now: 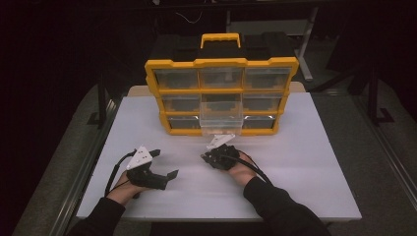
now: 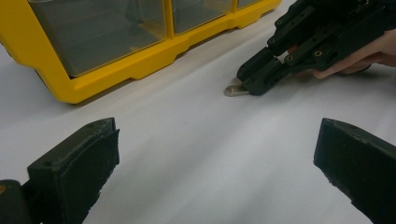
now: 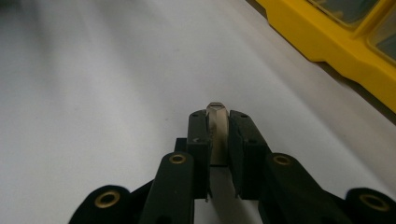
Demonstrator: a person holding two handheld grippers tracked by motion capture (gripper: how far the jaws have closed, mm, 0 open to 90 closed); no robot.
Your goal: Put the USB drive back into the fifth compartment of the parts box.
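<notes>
left gripper (image 1: 166,164): jaws spread wide, nothing between them; sits on the table nearest the person, well short of the organizer and to its left.
right gripper (image 3: 218,122): jaws pinched tight on a small metal piece (image 3: 216,126); tip low at the tabletop, just short of the organizer's front.
metal piece: flat, silvery, end poking past the jaw tips, touching the table (image 1: 305,147).
organizer (image 1: 221,63): yellow, clear drawers, at the table's far side; middle drawer (image 1: 221,115) pulled out.

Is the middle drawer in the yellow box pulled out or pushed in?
Pulled out. The middle drawer sticks forward past the yellow box front, unlike its neighbours.
</notes>
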